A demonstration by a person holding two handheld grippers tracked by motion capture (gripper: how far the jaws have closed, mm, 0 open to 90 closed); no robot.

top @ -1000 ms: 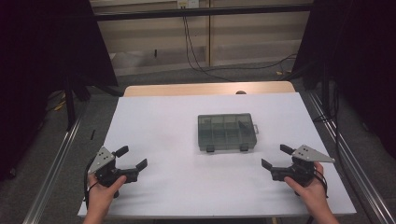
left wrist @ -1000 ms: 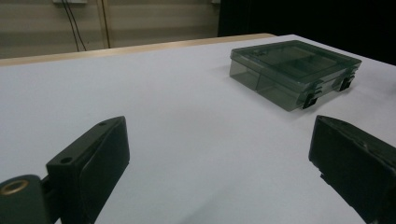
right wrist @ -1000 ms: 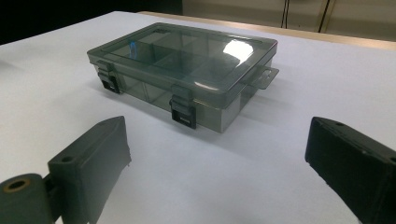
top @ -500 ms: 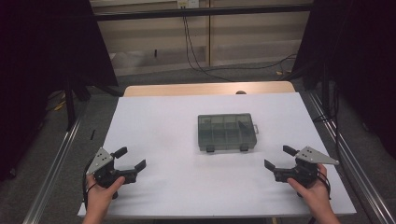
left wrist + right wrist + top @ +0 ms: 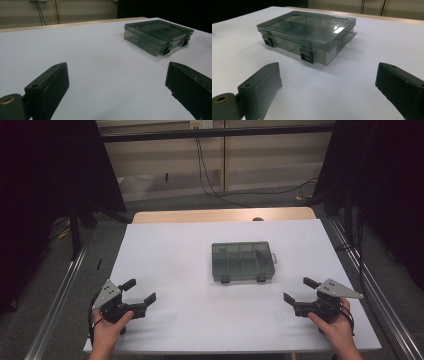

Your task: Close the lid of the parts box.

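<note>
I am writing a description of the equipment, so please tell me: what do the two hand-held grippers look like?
Both are black. The left gripper and the right gripper each have two blocky black jaws and carry a grey three-cornered plate on top. In the gripper views the jaw pads look matte, with small round holes. No sleeves show on the forearms.

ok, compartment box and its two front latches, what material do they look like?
Compartment box: looks like smoke-tinted transparent plastic, glossy; the dividers show through the lid and it carries glare. Latches: opaque black, matte, probably plastic too. Both sit shut against the front wall.
</note>
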